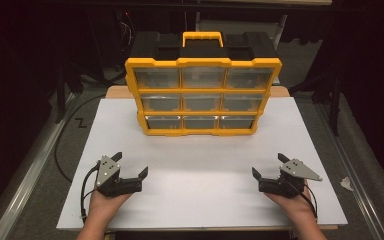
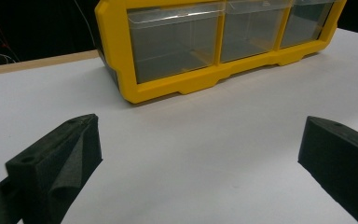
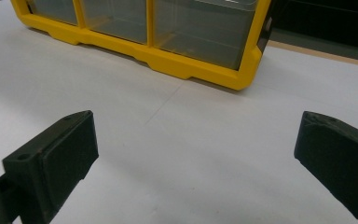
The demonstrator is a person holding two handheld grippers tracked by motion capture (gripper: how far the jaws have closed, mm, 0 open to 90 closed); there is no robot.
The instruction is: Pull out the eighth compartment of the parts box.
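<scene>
left tongs point(image 1: 130, 164): spread, empty, near-left on bench point(image 1: 200, 165) | right tongs point(image 1: 269, 165): spread, empty, near-right | yellow drawer organizer point(image 1: 203, 95): upright at far centre, well apart from both | drawer contents: hazy, unreadable | gripper views: organizer top cut off, bottom drawer row visible

A white board point(image 1: 200, 170) is laid flat over the table point(image 1: 115, 92), whose wooden top is seen at the far edge, left and right of the cabinet. A yellow-framed drawer cabinet point(image 1: 202, 95) with nine clear drawers in three rows is stood upright on the board at the middle of the far edge. Its front is turned toward the near edge.
</scene>
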